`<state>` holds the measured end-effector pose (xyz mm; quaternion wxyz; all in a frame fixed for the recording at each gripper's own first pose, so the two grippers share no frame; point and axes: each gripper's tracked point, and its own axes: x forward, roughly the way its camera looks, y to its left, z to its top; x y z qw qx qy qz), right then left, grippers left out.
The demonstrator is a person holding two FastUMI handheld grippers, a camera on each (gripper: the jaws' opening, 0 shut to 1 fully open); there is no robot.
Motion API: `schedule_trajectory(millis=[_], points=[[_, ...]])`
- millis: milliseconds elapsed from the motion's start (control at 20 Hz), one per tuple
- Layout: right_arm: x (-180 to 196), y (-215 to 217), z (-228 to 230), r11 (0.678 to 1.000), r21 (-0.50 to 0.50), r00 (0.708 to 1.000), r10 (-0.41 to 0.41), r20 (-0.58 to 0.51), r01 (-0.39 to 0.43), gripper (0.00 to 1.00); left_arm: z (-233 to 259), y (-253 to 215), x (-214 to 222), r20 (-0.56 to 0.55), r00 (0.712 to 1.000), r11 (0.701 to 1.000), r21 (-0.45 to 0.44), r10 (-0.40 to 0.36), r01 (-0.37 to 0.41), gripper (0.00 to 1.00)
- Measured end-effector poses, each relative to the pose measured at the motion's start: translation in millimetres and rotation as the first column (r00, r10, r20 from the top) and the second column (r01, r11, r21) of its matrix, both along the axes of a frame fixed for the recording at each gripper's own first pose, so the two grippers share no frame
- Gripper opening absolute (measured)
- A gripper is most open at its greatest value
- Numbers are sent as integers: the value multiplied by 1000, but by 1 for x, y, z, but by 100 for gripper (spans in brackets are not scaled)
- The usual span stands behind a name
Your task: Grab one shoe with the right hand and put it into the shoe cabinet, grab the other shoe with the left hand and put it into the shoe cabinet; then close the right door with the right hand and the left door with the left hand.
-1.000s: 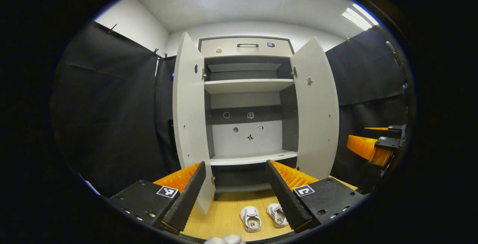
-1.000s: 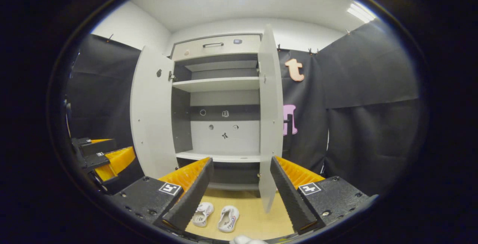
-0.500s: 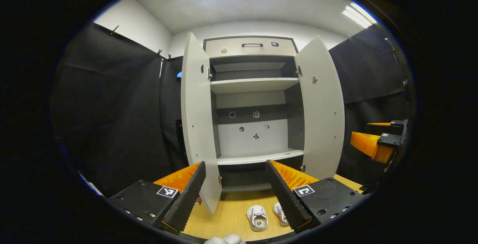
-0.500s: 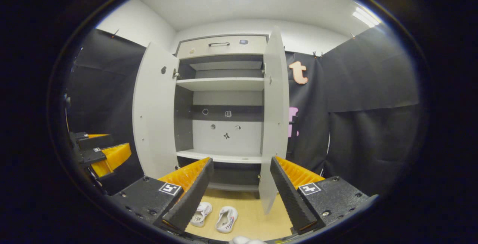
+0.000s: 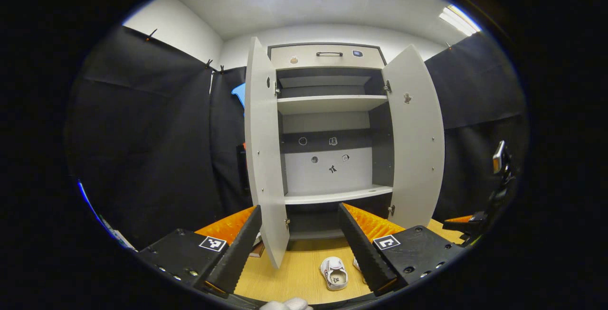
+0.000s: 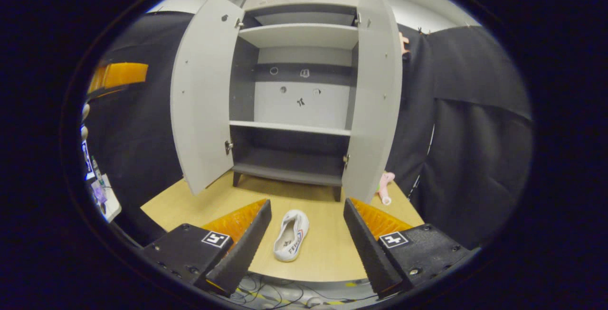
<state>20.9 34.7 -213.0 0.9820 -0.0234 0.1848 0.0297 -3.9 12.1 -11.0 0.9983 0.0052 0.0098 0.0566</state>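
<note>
**Right claw lined up on shoe, nothing held**

My right claw (image 6: 306, 234) is spread wide and holds nothing. A shoe (image 6: 290, 235) lies on the floor (image 6: 327, 248) just ahead, between my fingers but not touching them, toe pointing away from me. I judge it light, soft in the upper, stiffer at the sole; probably not slippery. I'd pinch across the sides near the mid-foot or by the heel collar, so the upper doesn't fold.

My left claw (image 5: 300, 246) is also wide and holds nothing. A shoe (image 5: 334, 273) sits on the floor below, between its fingers; a second one is partly hidden behind the right-hand finger.

Farther ahead stands the cabinet (image 6: 292, 166), both doors swung open: left door (image 6: 202, 96), right door (image 6: 375, 96). I see nothing on the bottom shelf, middle shelf (image 6: 289, 127) or top shelf. Only small marks show on the back panel. A pink thing (image 6: 384, 187) lies on the floor beyond the right door; can't tell what.
</note>
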Motion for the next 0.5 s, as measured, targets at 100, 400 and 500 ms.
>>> schedule_trajectory(millis=[100,400,500], points=[[3,7,-46,999,42,993,9,-115,-4,97,-2,7,1,-3,1000,1000,16,24,-24,96],[43,37,-131,996,81,957,62,-283,-40,89,-10,12,-1,-36,997,997,15,75,-74,96],[64,48,-158,995,86,945,76,-319,-51,83,-12,17,-1,-46,993,994,26,106,-105,96]])
